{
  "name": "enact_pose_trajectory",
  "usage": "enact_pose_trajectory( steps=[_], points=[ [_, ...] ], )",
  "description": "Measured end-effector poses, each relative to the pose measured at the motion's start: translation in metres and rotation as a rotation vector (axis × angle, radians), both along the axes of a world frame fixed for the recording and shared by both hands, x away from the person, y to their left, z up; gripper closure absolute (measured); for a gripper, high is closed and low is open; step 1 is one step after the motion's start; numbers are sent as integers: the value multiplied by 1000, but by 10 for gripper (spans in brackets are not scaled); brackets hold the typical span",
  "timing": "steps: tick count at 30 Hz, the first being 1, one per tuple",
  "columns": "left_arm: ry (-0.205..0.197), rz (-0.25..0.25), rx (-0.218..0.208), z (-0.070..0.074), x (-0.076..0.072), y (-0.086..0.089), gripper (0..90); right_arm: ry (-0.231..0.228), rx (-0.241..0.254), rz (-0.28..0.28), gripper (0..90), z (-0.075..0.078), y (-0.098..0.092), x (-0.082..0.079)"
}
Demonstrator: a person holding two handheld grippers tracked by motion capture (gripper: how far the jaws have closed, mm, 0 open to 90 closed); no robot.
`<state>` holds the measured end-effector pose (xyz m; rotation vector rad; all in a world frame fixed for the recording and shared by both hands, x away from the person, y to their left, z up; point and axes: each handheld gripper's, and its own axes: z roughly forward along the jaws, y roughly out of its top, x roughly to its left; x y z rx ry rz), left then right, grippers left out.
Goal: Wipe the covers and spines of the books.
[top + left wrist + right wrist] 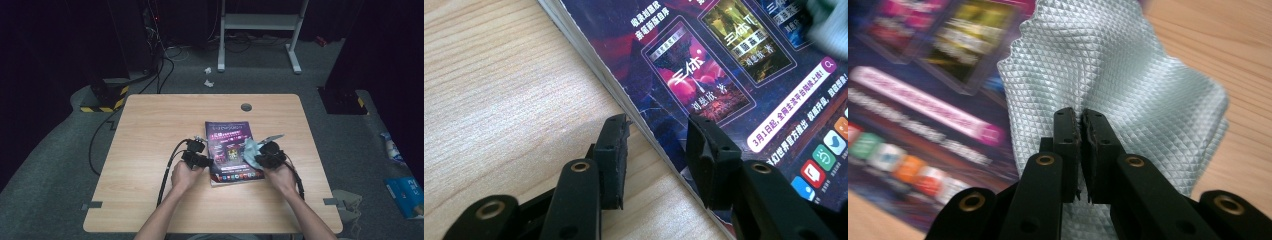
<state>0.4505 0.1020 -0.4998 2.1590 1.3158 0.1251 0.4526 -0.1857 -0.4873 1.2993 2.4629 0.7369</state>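
right hand-held gripper point(1080, 117): jaws pinch pale cloth point(1128, 85), bunched over magazine's point(231, 150) right edge | left hand-held gripper point(656, 132): jaws spread, straddling magazine's left edge on desk point(150, 130) | handling: cloth looks light, limp, textured; hold a fold | magazine likely thin, glossy, slippery

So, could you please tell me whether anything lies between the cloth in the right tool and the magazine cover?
Nothing visible does. The right tool is shut on the pale cloth, which hangs directly over the magazine; the left tool straddles the magazine's left edge, away from the cloth.
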Motion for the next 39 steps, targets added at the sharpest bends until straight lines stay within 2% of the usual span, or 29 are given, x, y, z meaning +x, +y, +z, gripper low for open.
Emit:
enact_pose_trajectory(
  steps=[2, 3, 5, 7, 9, 10, 11, 12, 14, 16, 18, 21, 24, 27, 28, 29, 31, 33, 35, 39],
  points=[
    [0, 1, 0, 0, 0, 0, 603, -1, -4, -45, 851, 0, -15, 3],
    [0, 1, 0, 0, 0, 0, 603, -1, -4, -45, 851, 0, -15, 3],
    [3, 3, -2, 0, 0, 0, 602, -7, -2, -92, 843, -1, -27, 5],
    [3, 5, -3, 0, 0, 0, 595, -15, 8, -116, 801, 0, -32, 4],
    [-1, 7, -11, 0, 1, 0, 590, -22, 19, -117, 788, 1, -31, 3],
    [0, 11, -18, -1, 1, 0, 586, -53, 46, -92, 769, 6, -25, -2],
    [-3, 14, -27, -1, 2, -2, 586, -64, 54, -78, 766, 7, -22, -4],
    [-3, 14, -27, -1, 2, -2, 586, -64, 54, -78, 766, 7, -22, -4],
    [-5, 20, -27, -1, 2, -3, 584, -62, 63, -34, 740, 9, -11, -7],
    [-6, 22, -30, -2, 3, -3, 586, -33, 31, -28, 682, 2, -3, 0],
    [-6, 19, -29, -2, 3, -2, 588, -22, 36, -41, 676, -2, -3, 3],
    [-8, 19, -23, -1, 2, -3, 594, 41, 98, -74, 692, -10, -8, 10],
    [-7, 16, -14, -1, 1, -5, 604, 51, 110, -70, 721, -10, -9, 8],
    [5, -6, 2, 0, -6, -8, 611, 81, 136, -74, 724, -10, -13, 5],
    [5, -6, 2, 0, -6, -8, 611, 81, 136, -74, 724, -10, -13, 5],
    [9, -28, 17, 1, -13, -10, 611, 87, 128, -69, 724, -10, -14, -3],
    [9, -39, 20, 1, -17, -10, 610, 89, 122, -64, 724, -9, -14, -6],
    [10, -58, 15, 1, -29, -10, 609, 93, 105, -36, 724, -8, -16, -21],
    [13, -67, 16, 2, -32, -10, 609, 94, 97, -28, 724, -8, -16, -24],
    [3, -70, 30, 4, -35, -12, 568, 58, 73, -10, 673, -5, -19, -32]
  ],
)
